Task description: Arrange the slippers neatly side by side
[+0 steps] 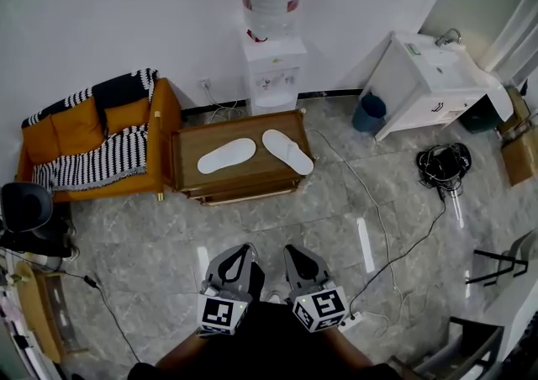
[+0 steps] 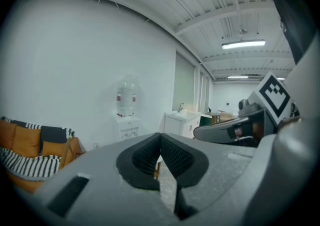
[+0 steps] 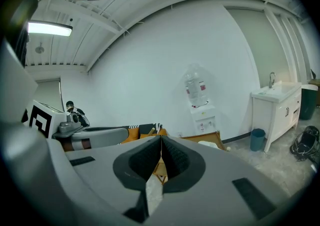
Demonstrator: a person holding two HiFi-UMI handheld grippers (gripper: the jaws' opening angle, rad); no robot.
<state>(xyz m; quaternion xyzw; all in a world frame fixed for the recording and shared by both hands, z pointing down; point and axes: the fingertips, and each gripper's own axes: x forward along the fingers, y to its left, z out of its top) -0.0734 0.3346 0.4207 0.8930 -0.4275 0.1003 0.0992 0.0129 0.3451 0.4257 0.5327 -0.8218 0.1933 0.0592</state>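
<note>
Two white slippers lie on a low wooden table (image 1: pixel 277 181) in the head view. The left slipper (image 1: pixel 226 155) is angled, toe up to the right; the right slipper (image 1: pixel 287 151) slants the other way, so they splay apart. My left gripper (image 1: pixel 239 257) and right gripper (image 1: pixel 294 255) hover side by side over the floor, well short of the table. Both are shut with nothing between the pads. In the left gripper view the pads (image 2: pixel 150 157) meet; in the right gripper view the pads (image 3: pixel 172 160) meet too, and a slipper (image 3: pixel 207 144) peeks above them.
An orange sofa (image 1: pixel 92 130) with a striped blanket stands left of the table. A water dispenser (image 1: pixel 273 67) sits behind it against the wall. A white sink cabinet (image 1: pixel 429 84), a blue bin (image 1: pixel 368 112) and cables (image 1: pixel 378 227) on the marble floor lie to the right.
</note>
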